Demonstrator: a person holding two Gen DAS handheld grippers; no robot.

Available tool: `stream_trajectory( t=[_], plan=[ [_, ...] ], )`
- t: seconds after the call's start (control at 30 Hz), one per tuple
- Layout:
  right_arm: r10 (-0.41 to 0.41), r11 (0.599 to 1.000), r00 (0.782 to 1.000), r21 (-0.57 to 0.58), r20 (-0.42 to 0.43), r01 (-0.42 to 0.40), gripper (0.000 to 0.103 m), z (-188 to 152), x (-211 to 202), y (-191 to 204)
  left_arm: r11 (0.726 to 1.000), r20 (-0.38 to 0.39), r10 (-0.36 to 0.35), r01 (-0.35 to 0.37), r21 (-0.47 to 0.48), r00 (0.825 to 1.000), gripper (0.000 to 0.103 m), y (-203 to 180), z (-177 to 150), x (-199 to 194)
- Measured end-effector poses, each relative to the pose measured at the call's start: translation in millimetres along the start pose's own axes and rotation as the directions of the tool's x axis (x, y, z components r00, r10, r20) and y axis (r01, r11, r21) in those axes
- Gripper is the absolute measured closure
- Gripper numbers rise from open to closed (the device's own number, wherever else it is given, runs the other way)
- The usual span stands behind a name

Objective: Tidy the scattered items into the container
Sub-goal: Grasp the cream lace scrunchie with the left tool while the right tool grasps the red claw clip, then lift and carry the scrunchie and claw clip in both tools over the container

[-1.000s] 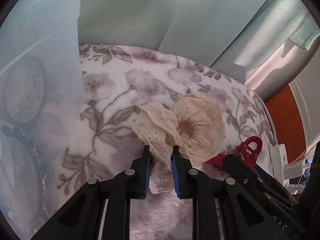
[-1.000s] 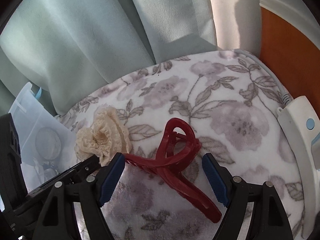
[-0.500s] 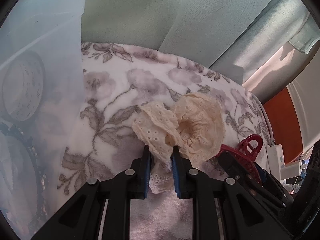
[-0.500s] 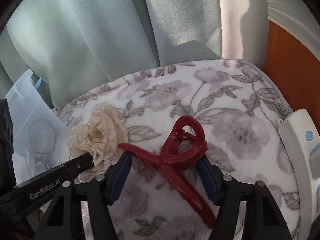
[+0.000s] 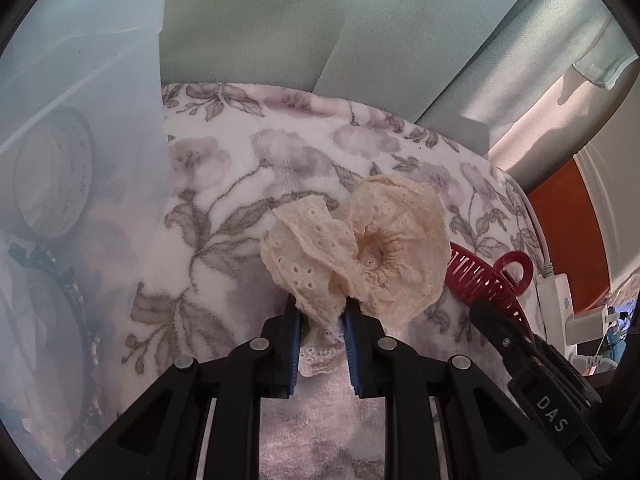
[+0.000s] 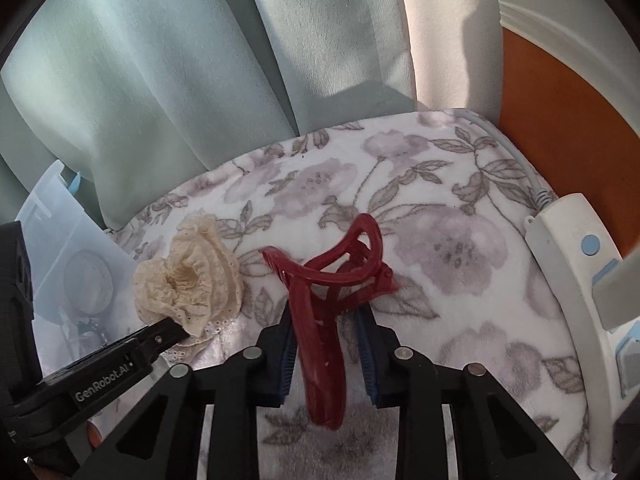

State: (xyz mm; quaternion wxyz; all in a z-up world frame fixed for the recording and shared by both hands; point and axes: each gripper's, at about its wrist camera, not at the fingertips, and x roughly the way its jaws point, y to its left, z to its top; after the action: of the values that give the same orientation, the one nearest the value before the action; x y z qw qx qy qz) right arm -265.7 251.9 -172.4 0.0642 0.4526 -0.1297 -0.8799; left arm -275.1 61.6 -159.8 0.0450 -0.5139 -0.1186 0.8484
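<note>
Both-handed, each gripper clamped on its own item beside the box.

Left gripper (image 5: 321, 316), blue pads pinched on a frill of the cream lace scrunchie (image 5: 360, 248), which sagged loose over the floral fleece blanket (image 5: 224, 184). Right gripper (image 6: 325, 326) was closed against the handle of the dark red plastic claw clip (image 6: 326, 300), its toothed end pointing up and left. Translucent plastic storage box (image 5: 80, 128) stood just left of the scrunchie, with items visible inside. Risks, as judged: thin lace slipping from so small a pinch; hard clip pivoting or skidding between the pads; the two loads, close together, snagging teeth in lace.
</note>
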Motion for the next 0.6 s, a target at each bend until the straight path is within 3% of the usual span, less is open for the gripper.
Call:
stream_trajectory(
  t=[0.27,0.6],
  plan=[
    [0.032,0.999,0.999,0.004,0.015,-0.032,0.09,-2,-25,2,1.0,-0.031,0.016,-0.016,-0.011,0.999,0.083,0,-8,-8],
    [0.047,0.998,0.999,0.047,0.015,-0.048,0.093,-20,-57,-5,0.999,-0.085,0.042,-0.044,-0.013,0.995,0.083,-5,-26,-24]
  ],
)
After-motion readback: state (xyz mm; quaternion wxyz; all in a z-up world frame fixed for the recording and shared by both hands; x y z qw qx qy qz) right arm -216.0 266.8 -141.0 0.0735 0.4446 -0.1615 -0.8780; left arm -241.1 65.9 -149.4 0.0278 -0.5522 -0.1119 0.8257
